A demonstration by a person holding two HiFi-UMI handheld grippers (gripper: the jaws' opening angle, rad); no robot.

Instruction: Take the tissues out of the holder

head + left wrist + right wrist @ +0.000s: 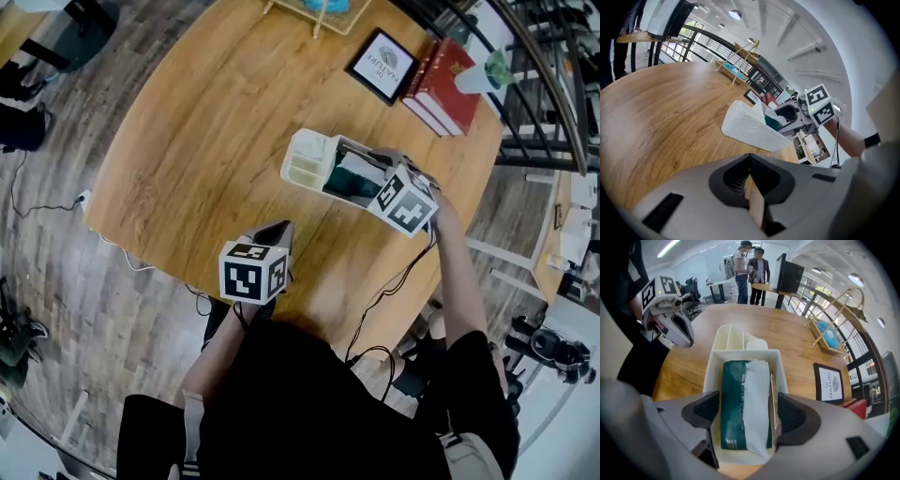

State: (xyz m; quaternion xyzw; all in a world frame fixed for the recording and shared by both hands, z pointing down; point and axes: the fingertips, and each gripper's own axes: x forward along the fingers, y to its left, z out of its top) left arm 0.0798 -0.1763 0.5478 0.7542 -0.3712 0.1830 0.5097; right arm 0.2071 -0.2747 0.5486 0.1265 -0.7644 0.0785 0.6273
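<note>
**Right gripper view: jaws spread wide over the tissue pack in its holder**

Right gripper view looks down between the right gripper's (747, 416) two dark jaws, which stand wide apart, one on each side of a green tissue pack (732, 404). The pads do not press on the pack. The pack lies flat in the large compartment of a white holder (740, 341), and a loose white tissue (757, 397) trails along its top. The smaller compartments sit at the holder's far end.

Head view shows the holder (305, 161) on a round wooden table (197, 131), with the right gripper (367, 176) at the end nearest the person's right arm. The left gripper (275, 232) hangs well apart from it, over the table's near edge. In the left gripper view its jaws (752, 197) are together with nothing held, pointing across the table toward the holder (750, 127).

A framed picture (382, 64) and red books (445, 84) lie at the table's far side.
</note>
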